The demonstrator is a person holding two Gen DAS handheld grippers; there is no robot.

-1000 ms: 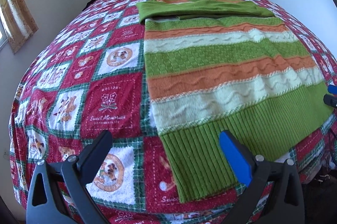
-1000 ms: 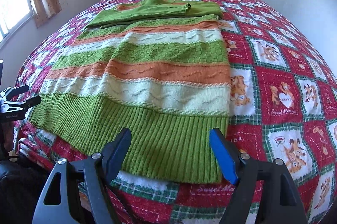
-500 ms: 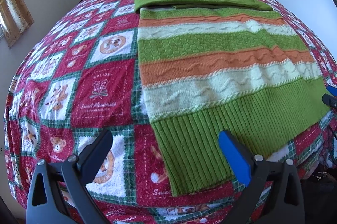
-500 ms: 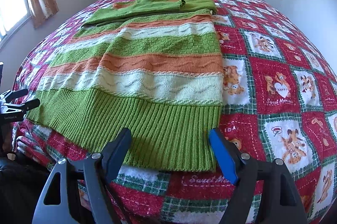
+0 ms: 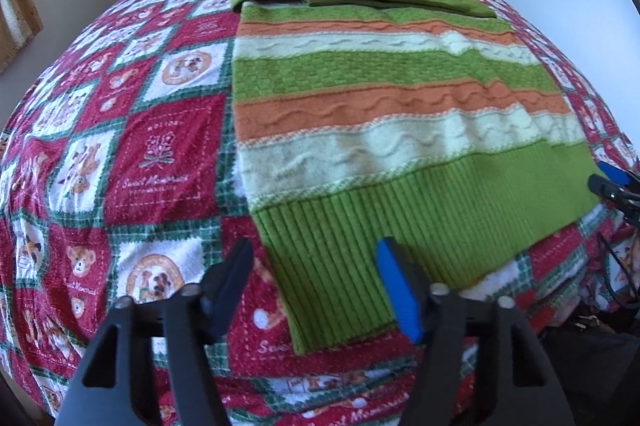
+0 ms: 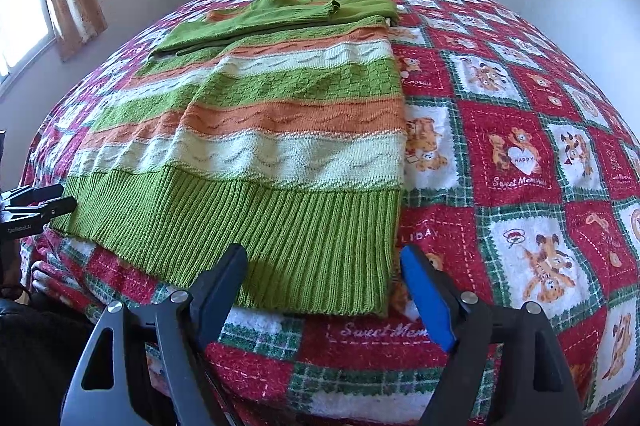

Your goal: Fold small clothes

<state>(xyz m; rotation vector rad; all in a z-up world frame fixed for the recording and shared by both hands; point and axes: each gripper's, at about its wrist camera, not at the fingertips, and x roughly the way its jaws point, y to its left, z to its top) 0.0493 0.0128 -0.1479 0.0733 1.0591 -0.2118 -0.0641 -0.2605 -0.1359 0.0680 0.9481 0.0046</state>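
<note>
Sweater: striped knit sweater in green, orange and cream lies flat on the patchwork quilt, filling the centre and right of the left wrist view and the centre-left of the right wrist view.
Sleeves: both green sleeves appear already folded across the chest, at the top of the garment in both views.
Hem: ribbed green hem runs across the lower middle of each frame, nearest the cameras; its corners lie flat on the quilt.
Left gripper: left gripper sits at the bottom of its frame over the hem's lower-left corner; its jaws are closing, the corner lies between them, and no pad is seen pressing on cloth yet.
Right gripper: right gripper sits at the bottom of its frame astride the hem's lower-right corner, jaws spread and holding nothing.
Step in hand: judged to be pinching both hem corners ahead of a fold up towards the sleeves.
Method: take each corner through both knit layers, well in from the edge, so the ribbing does not slip out.
Method: match the two grips before lifting, and raise both corners together to keep the hem straight.
Risk: catching the quilt with the lower finger would drag the bedding along.
</note>
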